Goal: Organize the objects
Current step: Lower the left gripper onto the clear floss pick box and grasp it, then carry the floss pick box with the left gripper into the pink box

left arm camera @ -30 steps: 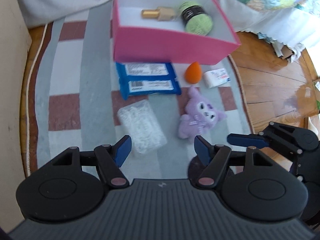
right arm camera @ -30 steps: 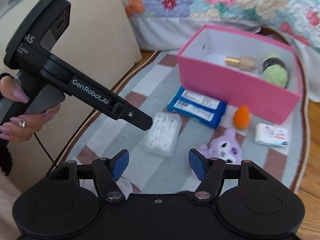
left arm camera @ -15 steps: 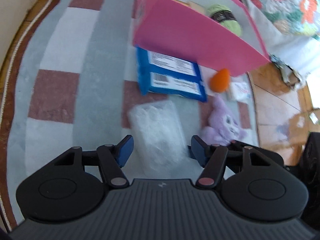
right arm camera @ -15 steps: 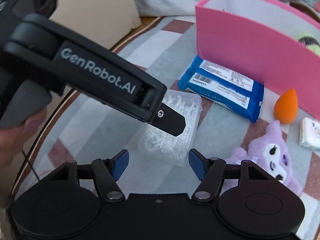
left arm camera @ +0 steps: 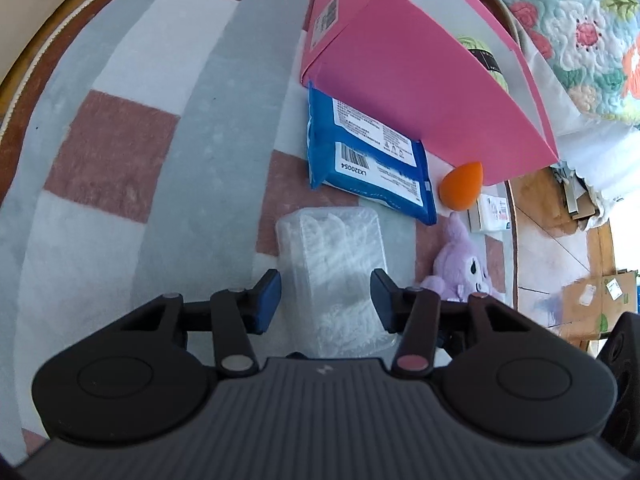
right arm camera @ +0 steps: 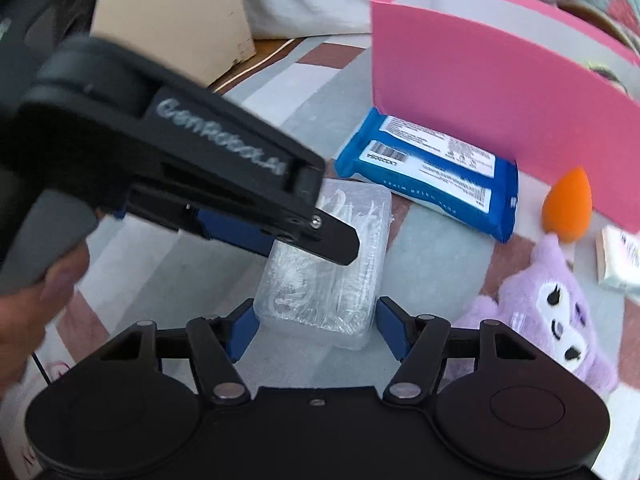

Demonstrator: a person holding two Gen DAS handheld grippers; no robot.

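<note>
Both grippers have dropped toward the rug [left arm camera: 120,152] since a second ago. On the left, the left gripper [left arm camera: 325,300] straddles the clear plastic box [left arm camera: 332,248] — jaws closing, pads not yet pressing. The right gripper [right arm camera: 316,326] stands open around the same box's near end. Rightward lie the blue wipes pack [left arm camera: 368,152], orange sponge [left arm camera: 460,190], purple plush [right arm camera: 552,312] — beside the pink box [left arm camera: 432,92].

A home bedroom is showing: a floral quilt [left arm camera: 580,28] is hanging at two o'clock over a checked rug [left arm camera: 120,152] covering wooden floor [left arm camera: 536,220].
</note>
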